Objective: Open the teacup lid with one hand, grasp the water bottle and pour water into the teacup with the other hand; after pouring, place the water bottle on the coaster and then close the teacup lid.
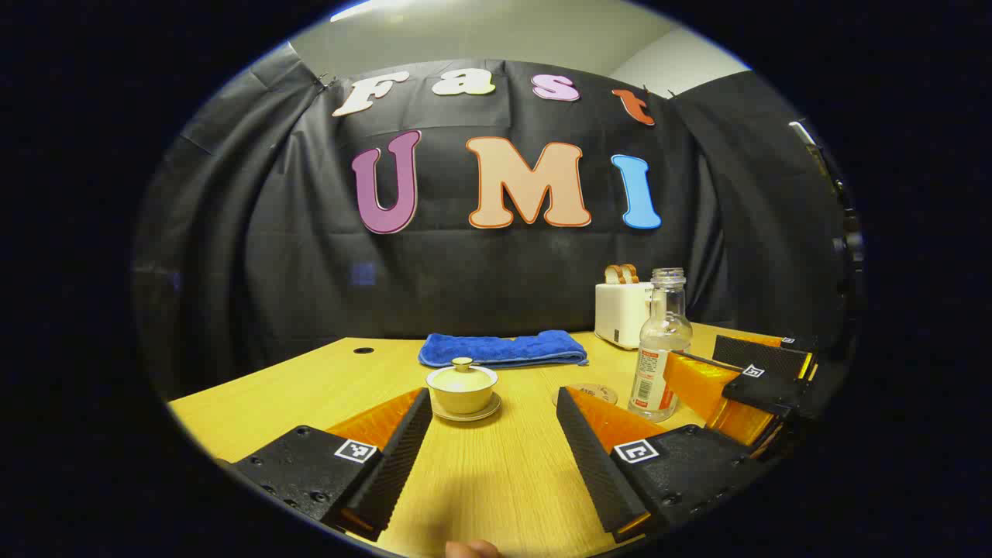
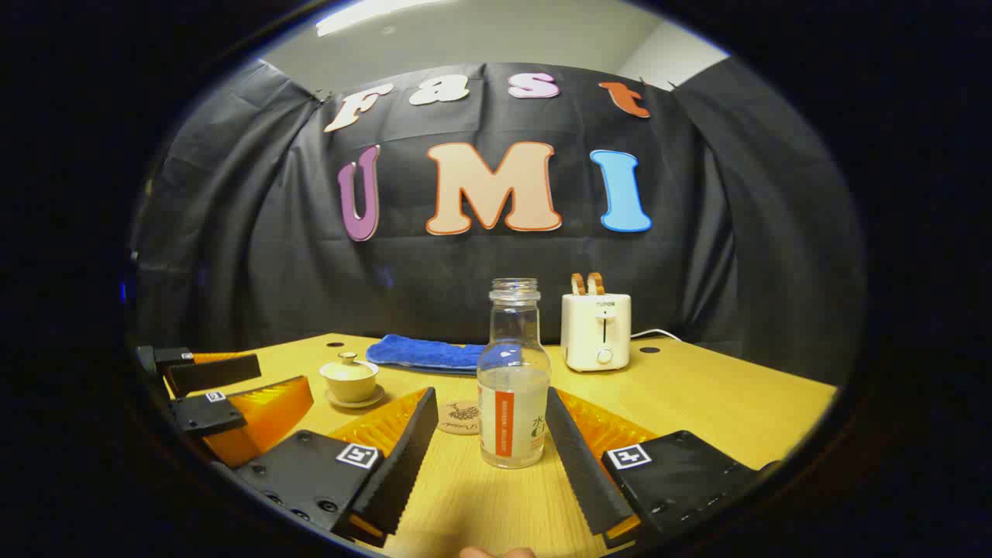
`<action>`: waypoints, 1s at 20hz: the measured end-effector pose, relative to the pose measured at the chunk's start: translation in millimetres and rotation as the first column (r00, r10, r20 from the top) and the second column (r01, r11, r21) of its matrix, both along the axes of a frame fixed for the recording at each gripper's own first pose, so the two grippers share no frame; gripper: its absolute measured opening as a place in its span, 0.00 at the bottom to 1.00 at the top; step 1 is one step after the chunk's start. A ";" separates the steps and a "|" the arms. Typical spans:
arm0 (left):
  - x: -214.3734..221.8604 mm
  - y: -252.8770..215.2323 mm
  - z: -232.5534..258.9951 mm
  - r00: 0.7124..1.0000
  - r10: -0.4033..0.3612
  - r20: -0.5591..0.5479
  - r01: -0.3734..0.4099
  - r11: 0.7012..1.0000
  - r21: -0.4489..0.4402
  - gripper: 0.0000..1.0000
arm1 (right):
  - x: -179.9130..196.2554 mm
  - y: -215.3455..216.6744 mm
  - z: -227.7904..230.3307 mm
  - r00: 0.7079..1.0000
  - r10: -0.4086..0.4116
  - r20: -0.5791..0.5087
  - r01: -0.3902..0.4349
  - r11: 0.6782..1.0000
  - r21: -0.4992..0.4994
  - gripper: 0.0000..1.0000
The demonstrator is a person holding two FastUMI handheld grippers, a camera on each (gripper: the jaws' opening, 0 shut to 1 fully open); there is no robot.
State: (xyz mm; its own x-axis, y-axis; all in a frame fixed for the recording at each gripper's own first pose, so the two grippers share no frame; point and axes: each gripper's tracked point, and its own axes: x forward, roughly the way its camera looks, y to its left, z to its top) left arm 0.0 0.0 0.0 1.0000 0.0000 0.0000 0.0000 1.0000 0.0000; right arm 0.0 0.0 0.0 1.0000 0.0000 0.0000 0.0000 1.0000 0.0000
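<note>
I am lining my wide-open left gripper (image 1: 494,446) up on the lidded cup (image 1: 463,390) ahead to lift its lid (image 1: 462,377), while my open right gripper (image 2: 488,453) is straddling the bottle (image 2: 512,384) beside the coaster (image 2: 460,417), ready for pouring.

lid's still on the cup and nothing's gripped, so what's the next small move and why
Probably ease the left gripper forward to the lid and close on its knob. The teacup is covered, it sits just ahead between the open fingers, and the bottle stands upright between the right gripper's open fingers, ungripped.
</note>
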 end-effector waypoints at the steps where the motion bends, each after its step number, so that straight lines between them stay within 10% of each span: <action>1: -1.0 2.7 1.5 1.000 0.010 0.007 -0.010 1.000 -0.008 0.95 | -0.2 -1.8 0.0 1.000 -0.005 0.001 0.005 1.000 0.002 0.92; 20: -10.1 -0.3 0.3 1.000 -0.018 0.002 0.018 1.000 -0.012 0.95 | -7.8 -3.5 -0.3 1.000 -0.023 -0.002 0.023 1.000 0.002 0.93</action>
